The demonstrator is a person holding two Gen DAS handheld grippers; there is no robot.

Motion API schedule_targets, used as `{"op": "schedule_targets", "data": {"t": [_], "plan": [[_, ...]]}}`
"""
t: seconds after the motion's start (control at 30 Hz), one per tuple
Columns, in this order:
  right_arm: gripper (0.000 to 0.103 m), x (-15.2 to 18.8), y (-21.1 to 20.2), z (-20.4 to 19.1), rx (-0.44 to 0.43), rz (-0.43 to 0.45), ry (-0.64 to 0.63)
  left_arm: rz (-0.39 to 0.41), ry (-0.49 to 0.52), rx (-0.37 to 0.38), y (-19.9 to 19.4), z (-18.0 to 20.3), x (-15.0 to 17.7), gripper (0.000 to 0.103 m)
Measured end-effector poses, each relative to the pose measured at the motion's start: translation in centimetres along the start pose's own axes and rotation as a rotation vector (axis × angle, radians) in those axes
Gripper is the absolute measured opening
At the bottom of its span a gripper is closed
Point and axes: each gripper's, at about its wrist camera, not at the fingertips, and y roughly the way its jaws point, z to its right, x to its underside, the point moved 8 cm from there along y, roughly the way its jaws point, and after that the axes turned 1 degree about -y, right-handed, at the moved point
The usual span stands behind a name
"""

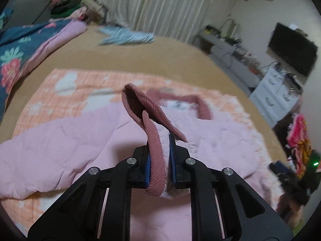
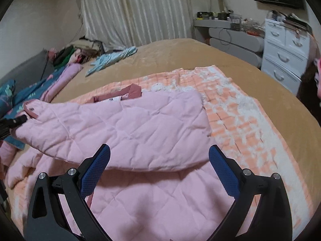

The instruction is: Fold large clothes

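A pale pink quilted jacket [image 1: 70, 136] lies on an orange checked blanket [image 1: 80, 80], its dark pink collar [image 1: 202, 106] at the far side. My left gripper [image 1: 160, 142] is shut on the sleeve's ribbed dark pink cuff [image 1: 154, 160], which curls up above the blue pads. In the right wrist view the lifted sleeve [image 2: 130, 124] stretches across to the left, where the left gripper [image 2: 24, 118] holds its end. Over the jacket's body [image 2: 160, 200], my right gripper [image 2: 159, 148] stands wide open with nothing between its fingers.
A tan cover [image 2: 180, 60] spreads over the bed beneath the blanket [image 2: 240, 110]. A light blue garment [image 2: 112, 59] lies at the far side and a floral quilt [image 1: 18, 56] at the left. White drawers [image 2: 284, 54] and a grey shelf [image 2: 234, 38] stand beyond the right edge.
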Motion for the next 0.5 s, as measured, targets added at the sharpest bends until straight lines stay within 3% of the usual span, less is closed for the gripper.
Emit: {"op": "schedule_targets", "data": {"t": [0.27,0.5], "plan": [[0.098,1.3,5.1,-1.3,0.008,-0.138,-0.065,-0.139,-0.058,-0.058,4.3,-5.0,5.4,0.008],[0.098,4.6,9.7,0.4,0.076,-0.274,-0.019,-0.168,-0.038,-0.072,5.4,-5.8,7.2,0.017]]}}
